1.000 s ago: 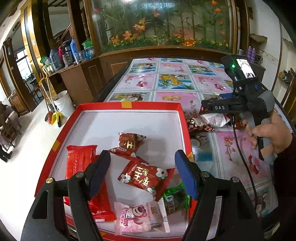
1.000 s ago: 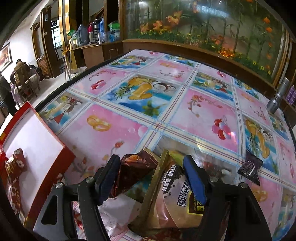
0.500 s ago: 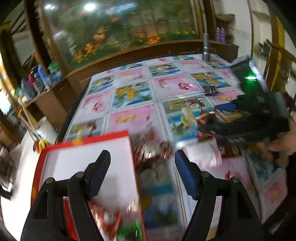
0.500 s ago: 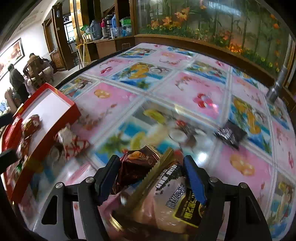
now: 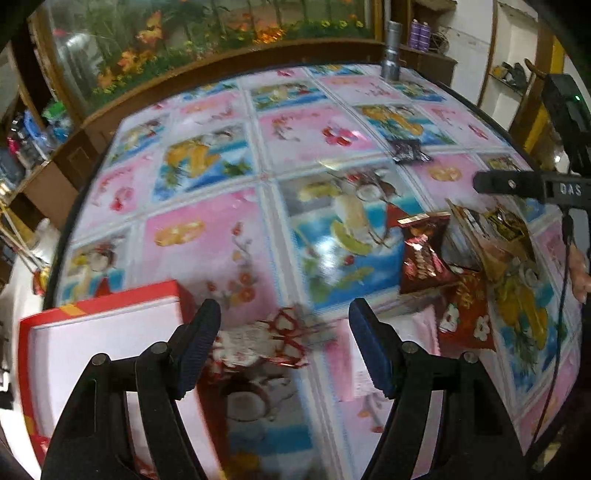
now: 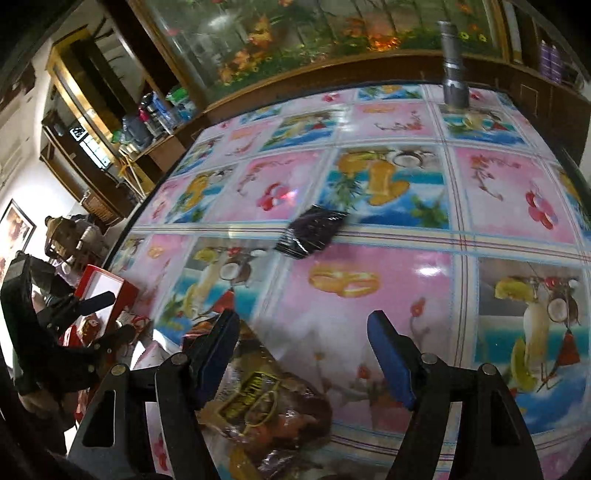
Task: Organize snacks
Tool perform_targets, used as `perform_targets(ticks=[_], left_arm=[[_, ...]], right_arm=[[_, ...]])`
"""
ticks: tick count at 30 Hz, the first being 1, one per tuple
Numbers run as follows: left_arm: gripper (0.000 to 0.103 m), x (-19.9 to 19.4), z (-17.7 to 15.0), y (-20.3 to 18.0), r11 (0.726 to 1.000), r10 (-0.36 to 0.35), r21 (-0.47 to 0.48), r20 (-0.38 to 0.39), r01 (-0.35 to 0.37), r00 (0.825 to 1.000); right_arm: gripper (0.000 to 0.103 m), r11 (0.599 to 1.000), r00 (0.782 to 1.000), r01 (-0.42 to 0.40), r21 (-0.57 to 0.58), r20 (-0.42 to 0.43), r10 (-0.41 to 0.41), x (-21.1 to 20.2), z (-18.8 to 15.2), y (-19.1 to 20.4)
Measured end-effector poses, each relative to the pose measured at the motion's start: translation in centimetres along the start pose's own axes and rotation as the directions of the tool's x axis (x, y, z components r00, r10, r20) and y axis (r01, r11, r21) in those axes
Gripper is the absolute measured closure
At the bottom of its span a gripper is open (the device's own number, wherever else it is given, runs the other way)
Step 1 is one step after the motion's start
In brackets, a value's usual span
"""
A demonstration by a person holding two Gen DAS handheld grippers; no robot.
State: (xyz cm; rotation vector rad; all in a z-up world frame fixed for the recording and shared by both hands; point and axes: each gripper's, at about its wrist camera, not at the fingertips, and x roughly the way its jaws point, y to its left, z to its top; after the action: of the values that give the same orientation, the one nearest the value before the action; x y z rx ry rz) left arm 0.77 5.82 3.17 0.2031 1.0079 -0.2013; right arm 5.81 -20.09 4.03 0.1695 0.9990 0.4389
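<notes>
Blurred fruit-print table; both claws, left and right, spread, right widening, snacks smeared.

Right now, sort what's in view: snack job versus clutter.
Job: red box; red-and-white snack packet; brown packet; black packet; tan snack bag.
Clutter: metal flashlight; bottles on the sideboard; flower mural.

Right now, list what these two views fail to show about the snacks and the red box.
- Red box, left wrist view: contents cut off by the frame edge and the left tongs.
- Red-and-white packet, left wrist view: print lost to motion blur.
- Brown snack bag, right wrist view: left part hidden behind the right tongs.
</notes>
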Motion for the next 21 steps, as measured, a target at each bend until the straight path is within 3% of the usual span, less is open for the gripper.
perform_targets(ticks=[5, 11, 21], left_arm=[[0.032, 0.3, -0.5, 0.2, 0.998, -0.041, -0.042, -0.005, 0.041, 0.999], [0.032, 1.2, -1.3, 1.2, 0.966, -0.199, -0.174, -0.024, 0.192, 0.98], [0.031, 0.4, -2.3, -0.3, 0.966, -0.185, -0.183, 0.013, 0.184, 0.983]], right_arm=[[0.029, 1.0, 0.999, 0.021, 0.0, 0.027, -0.021, -0.4, 0.1, -0.1], [0.029, 0.999, 0.998, 0.046, 0.027, 0.044, -0.047, -0.1, 0.2, -0.5], [0.029, 0.995, 0.995, 0.083, 0.054, 0.045, -0.085, 0.8, 0.0, -1.2]])
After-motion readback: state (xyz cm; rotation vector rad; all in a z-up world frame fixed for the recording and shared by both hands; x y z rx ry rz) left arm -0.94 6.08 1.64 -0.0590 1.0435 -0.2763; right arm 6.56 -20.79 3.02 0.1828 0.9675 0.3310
